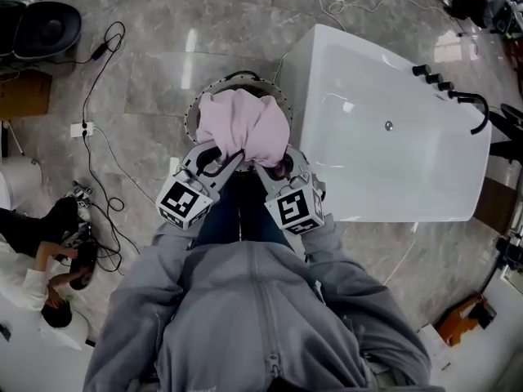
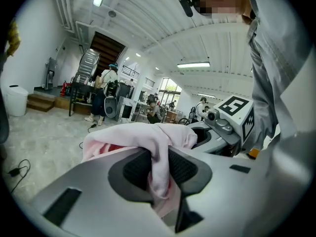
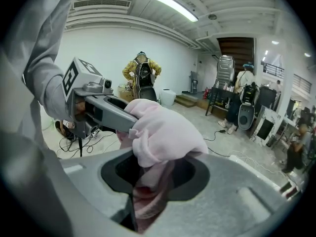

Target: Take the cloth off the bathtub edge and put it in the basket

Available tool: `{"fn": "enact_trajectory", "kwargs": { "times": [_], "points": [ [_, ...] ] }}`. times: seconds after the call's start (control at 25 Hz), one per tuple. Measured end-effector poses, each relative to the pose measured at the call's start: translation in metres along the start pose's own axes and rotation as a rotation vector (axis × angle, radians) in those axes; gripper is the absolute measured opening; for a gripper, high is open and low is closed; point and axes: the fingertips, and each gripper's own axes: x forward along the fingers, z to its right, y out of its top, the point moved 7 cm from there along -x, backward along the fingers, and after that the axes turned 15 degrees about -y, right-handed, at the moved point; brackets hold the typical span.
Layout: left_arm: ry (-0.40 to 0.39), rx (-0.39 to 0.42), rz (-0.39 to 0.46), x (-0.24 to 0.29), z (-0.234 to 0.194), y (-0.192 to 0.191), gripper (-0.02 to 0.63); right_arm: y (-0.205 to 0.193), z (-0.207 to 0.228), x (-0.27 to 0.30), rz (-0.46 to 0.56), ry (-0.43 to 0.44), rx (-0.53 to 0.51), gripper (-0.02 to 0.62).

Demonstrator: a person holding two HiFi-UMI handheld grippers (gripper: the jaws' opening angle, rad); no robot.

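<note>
Pink cloth (image 1: 243, 127): bunched in a mound over the mouth of the basket (image 1: 193, 114), clear of the bathtub (image 1: 392, 162). You hold it from both sides.
Left tongs (image 2: 159, 169): you have them clamped on a fold of the cloth, with the pads pressing it.
Right tongs (image 3: 154, 174): clamped on another fold, close beside your left pair.
Basket: round, on the grey stone floor (image 1: 147, 80), just beside the bathtub's left wall. The cloth hides most of its opening.

grey zip hoodie (image 1: 245, 325), blue jeans (image 1: 237, 216), grey left gripper (image 1: 216, 158), right gripper (image 1: 276, 168).
</note>
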Motion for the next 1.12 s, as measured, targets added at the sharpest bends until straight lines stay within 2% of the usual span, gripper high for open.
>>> {"fn": "enact_trajectory", "kwargs": {
  "times": [0.28, 0.68, 0.92, 1.12],
  "points": [
    [0.016, -0.064, -0.087, 0.016, -0.031, -0.041, 0.089, -0.037, -0.005, 0.042, -0.049, 0.027, 0.013, 0.126],
    [0.044, -0.211, -0.196, 0.037, -0.061, -0.098, 0.089, -0.087, -0.013, 0.089, -0.174, 0.103, 0.078, 0.127],
    [0.042, -0.236, -0.258, 0.045, -0.072, -0.113, 0.091, -0.103, -0.013, 0.103, -0.237, 0.139, 0.075, 0.129],
    [0.066, -0.284, -0.350, 0.049, -0.079, -0.127, 0.098, -0.117, -0.013, 0.116, -0.352, 0.148, 0.037, 0.138]
  ]
}}
